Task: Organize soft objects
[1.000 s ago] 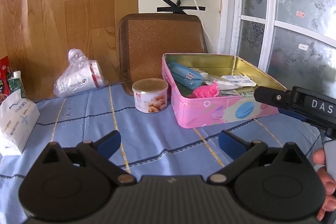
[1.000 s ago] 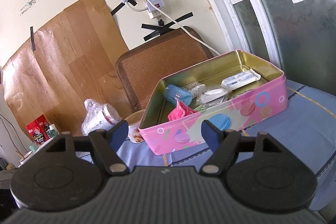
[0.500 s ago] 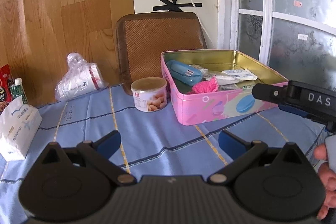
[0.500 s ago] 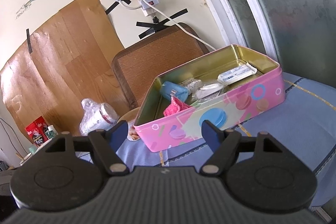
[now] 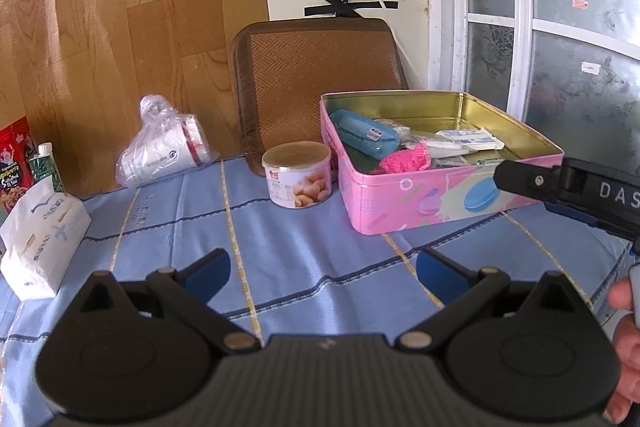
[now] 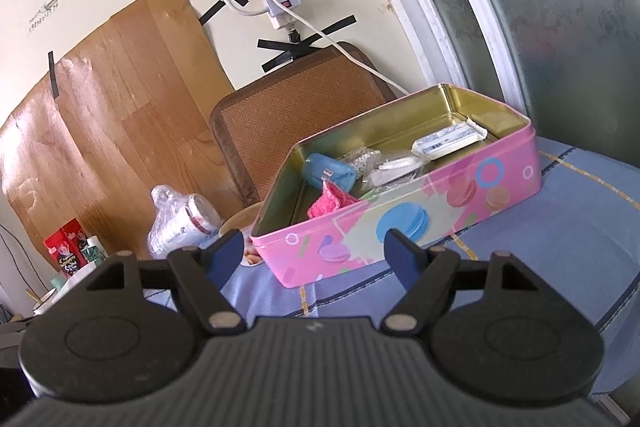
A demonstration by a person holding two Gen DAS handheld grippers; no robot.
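— Cloth first: we see a pink knitted piece (image 5: 404,159) lying inside the pink tin (image 5: 440,195), ahead and to the right of the left gripper (image 5: 322,269). Where do we find it from the other side?

— Straight ahead of the right gripper (image 6: 314,253), just past its fingertips and inside the tin's near wall (image 6: 400,223); the pink knit (image 6: 330,203) leans against a blue case (image 6: 328,173).

— We count more in there: the blue case (image 5: 366,135) touches the knit on its far side, and white packets (image 5: 468,141) lie to the right of both.

— And our grippers?

— Both stand wide open with nothing between the blue pads. The left one hovers over the blue tablecloth (image 5: 280,247); the right one sits close to the tin, and part of a hand (image 5: 626,343) shows at the right edge of the left view.

— Beyond the left gripper we see a round can (image 5: 297,179) just left of the tin, a plastic bag of cups (image 5: 164,147) further left, and a tissue pack (image 5: 42,227) at the far left. A brown woven chair back (image 5: 316,79) stands behind the can.
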